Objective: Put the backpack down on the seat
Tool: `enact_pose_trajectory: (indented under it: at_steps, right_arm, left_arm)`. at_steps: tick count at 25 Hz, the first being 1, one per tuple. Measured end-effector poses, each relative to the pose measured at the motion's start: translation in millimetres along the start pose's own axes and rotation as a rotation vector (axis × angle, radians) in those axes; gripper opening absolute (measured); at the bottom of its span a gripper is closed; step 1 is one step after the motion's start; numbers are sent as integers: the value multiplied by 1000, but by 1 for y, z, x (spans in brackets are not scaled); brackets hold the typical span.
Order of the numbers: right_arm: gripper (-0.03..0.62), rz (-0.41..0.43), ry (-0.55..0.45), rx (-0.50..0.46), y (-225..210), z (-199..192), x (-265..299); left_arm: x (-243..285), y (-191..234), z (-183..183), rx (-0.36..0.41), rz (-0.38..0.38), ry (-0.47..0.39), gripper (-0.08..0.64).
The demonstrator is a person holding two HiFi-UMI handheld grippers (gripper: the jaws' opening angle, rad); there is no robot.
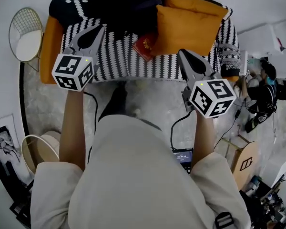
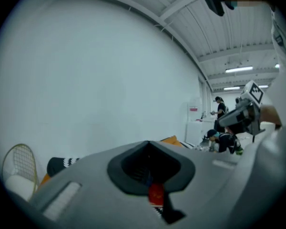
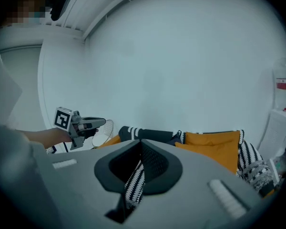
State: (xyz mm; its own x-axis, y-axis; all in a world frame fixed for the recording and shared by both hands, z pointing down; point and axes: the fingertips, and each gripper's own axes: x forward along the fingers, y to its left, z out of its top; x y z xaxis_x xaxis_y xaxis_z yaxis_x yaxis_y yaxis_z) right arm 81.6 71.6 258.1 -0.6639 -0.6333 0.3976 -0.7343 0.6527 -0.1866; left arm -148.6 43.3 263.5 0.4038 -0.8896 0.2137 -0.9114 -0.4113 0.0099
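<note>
Hovering above the sofa (image 1: 52, 42), the left gripper (image 1: 99, 31) and the right gripper (image 1: 183, 55) both have their jaws pressed together with nothing between them. Past the tips, the left gripper view shows only a red booklet (image 1: 145, 46), and the right gripper view only the striped throw (image 1: 114, 58).

What I take for the backpack (image 1: 126, 6) is the dark bulky shape lying far back on the seat against the backrest, just beside the 2 orange cushions (image 1: 186, 27). Its outline merges with the black part of the throw, so its exact edges are unclear. Judged from this, it already rests on the seat.

The risk is a slump: propped on soft upholstery, it may tip forward onto the booklet. Any correction made with the jaws together would only shove it, and a push could roll it toward the seat edge.
</note>
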Motion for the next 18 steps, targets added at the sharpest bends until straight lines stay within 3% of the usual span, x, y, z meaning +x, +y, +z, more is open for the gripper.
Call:
enact_pose_trajectory:
  at_steps: [9,18]
  right_arm:
    - [6,68,-108,-125,58,41,-48]
    - [6,105,-159,-235,95,72,-82]
  left_arm:
    - [-86,-46,52,54,62,-98,5]
    - [-133,-92,99,101,32,-199,4]
